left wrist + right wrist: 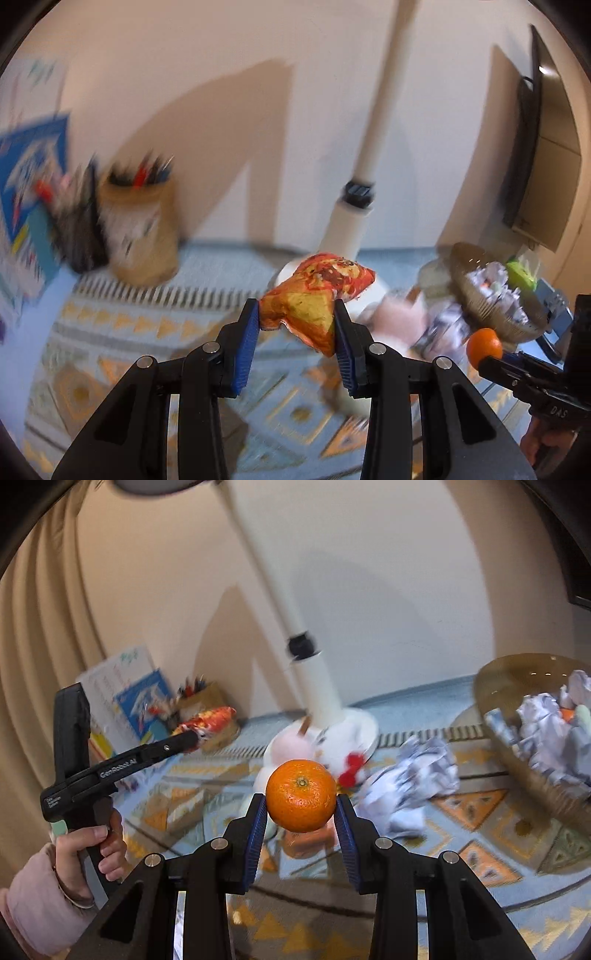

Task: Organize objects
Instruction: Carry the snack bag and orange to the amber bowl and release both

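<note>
My left gripper (297,314) is shut on an orange and red snack bag (317,295), held above the patterned table. From the right wrist view that same bag (208,720) shows at the tip of the left gripper (192,738), far left. My right gripper (301,801) is shut on a round orange (301,794), lifted over the table. The left wrist view shows the orange (484,345) at lower right, pinched by the right gripper (491,360).
A brown bowl (517,686) with crumpled paper (546,723) stands at the right. More crumpled paper (410,782) lies beside it. A white lamp (314,686) rises from the table's middle. A pen holder (138,225) and books (29,184) stand at the left. A hand (88,853) grips the left tool.
</note>
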`<state>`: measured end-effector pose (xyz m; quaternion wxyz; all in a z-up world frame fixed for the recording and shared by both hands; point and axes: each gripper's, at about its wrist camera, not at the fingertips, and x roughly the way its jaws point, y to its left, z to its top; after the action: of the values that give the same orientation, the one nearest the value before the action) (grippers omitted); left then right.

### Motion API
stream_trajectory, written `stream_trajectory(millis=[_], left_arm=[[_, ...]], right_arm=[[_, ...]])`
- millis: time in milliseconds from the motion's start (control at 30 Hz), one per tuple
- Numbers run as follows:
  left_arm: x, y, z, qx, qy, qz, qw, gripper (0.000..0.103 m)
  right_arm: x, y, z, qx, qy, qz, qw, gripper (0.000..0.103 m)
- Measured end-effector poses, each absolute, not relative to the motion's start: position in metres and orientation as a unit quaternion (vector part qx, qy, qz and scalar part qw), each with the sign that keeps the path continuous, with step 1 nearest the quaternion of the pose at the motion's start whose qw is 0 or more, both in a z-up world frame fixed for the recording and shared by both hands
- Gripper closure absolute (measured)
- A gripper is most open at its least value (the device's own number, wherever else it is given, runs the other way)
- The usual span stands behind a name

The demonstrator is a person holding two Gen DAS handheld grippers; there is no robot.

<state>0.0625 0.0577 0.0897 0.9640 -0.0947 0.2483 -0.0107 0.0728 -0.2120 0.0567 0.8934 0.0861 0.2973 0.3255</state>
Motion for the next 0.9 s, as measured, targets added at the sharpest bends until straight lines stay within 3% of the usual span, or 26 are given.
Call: stream_trajectory(millis=[300,467,533,567,600,633,900], left_arm=[[0.133,-0.05,0.175,-0.033,0.219,-0.097,0.97,0.068],[0.179,-0.119,0.179,-0.024,0.244,-0.147,0.958,0.067],[0.196,-0.144,0.171,-0.015,0.265,-0.158,0.951,0.058],[0.203,-0.154,0.166,-0.014,0.278,-0.162,0.947,0.044],[0.214,-0.166,0.157,-0.018,0.311,-0.179,0.933,0.006],[0.22,-0.17,0.151,-0.022,0.333,-0.185,0.924,0.0],[0.208,-0.153,0.161,-0.03,0.328,-0.163,0.93,0.001]], right_arm=[[0.133,-0.305,0.129,0.115,0.245,0.24,0.932,0.066],[0.168,-0.354,0.143,0.135,0.254,0.195,0.938,0.066],[0.179,-0.368,0.141,0.141,0.267,0.186,0.935,0.038],[0.184,-0.374,0.139,0.145,0.275,0.182,0.933,0.0],[0.186,-0.382,0.139,0.149,0.278,0.169,0.934,0.0],[0.184,-0.387,0.138,0.151,0.274,0.157,0.937,0.0],[0.173,-0.411,0.141,0.188,0.271,0.144,0.933,0.0]])
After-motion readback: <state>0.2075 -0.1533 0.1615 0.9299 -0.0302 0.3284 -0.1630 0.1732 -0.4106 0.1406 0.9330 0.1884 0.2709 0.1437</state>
